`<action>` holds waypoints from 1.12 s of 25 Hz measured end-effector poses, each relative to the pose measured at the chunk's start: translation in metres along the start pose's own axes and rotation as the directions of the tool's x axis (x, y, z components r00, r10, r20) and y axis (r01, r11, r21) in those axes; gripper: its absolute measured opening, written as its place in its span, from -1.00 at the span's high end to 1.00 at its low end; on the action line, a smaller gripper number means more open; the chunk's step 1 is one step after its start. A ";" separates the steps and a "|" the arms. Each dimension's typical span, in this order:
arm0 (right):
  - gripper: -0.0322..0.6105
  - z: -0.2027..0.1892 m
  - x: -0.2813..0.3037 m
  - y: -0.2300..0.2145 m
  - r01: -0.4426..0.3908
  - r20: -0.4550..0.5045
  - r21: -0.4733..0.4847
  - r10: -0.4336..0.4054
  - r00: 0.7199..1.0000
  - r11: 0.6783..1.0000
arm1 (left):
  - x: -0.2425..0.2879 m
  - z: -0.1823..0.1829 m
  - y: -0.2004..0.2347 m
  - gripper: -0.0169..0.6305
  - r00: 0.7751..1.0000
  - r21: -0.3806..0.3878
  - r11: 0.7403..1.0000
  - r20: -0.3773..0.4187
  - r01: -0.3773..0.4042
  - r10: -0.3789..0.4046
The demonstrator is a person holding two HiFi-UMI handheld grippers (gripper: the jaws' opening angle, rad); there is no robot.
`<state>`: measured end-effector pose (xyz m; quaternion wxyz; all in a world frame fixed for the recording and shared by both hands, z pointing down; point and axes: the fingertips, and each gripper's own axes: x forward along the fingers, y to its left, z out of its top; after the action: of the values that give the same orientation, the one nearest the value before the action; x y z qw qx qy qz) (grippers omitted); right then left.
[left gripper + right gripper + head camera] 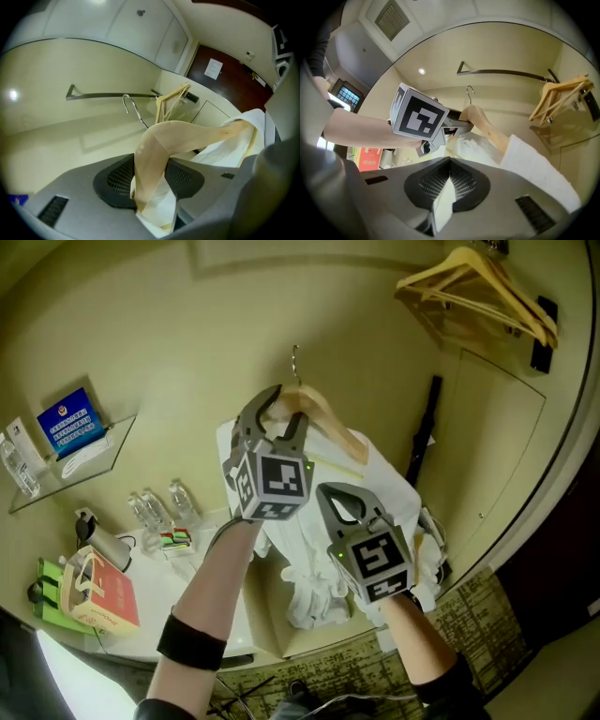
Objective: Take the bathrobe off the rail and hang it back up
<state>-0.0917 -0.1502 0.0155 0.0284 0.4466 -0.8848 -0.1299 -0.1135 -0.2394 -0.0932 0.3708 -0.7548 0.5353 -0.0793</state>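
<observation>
- White bathrobe (384,493), off the rail (103,95) and below it, draped on a wooden hanger (337,427).
- Spare hangers (478,287), hooked at the rail's far end.
- Left gripper (289,407), below the rail, jaws clamped on the wooden hanger's shoulder.
- Right gripper (336,491), lower still beneath the rail, jaws closed on a fold of the bathrobe.
- Metal hook (131,107), just under the rail, not on it.
</observation>
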 end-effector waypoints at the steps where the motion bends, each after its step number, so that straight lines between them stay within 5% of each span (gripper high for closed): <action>1: 0.82 -0.012 -0.006 0.002 -0.016 -0.013 0.014 0.016 1.000 1.000 | -0.004 -0.011 -0.011 0.34 1.000 -0.014 1.000 -0.018 -0.004 0.004; 12: 0.82 -0.174 -0.062 0.061 -0.134 -0.164 0.107 0.150 0.975 0.985 | -0.085 -0.155 -0.126 0.34 0.980 -0.087 0.996 -0.200 -0.036 0.018; 28: 0.82 -0.411 -0.069 0.124 -0.080 -0.304 0.318 0.182 0.935 0.945 | -0.153 -0.342 -0.253 0.33 0.933 -0.079 0.993 -0.345 0.083 -0.105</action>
<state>-0.0788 -0.1084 0.4479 0.1162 0.4003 -0.9050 0.0847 -0.1640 -0.2307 0.3556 0.2421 -0.7648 0.5580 -0.2122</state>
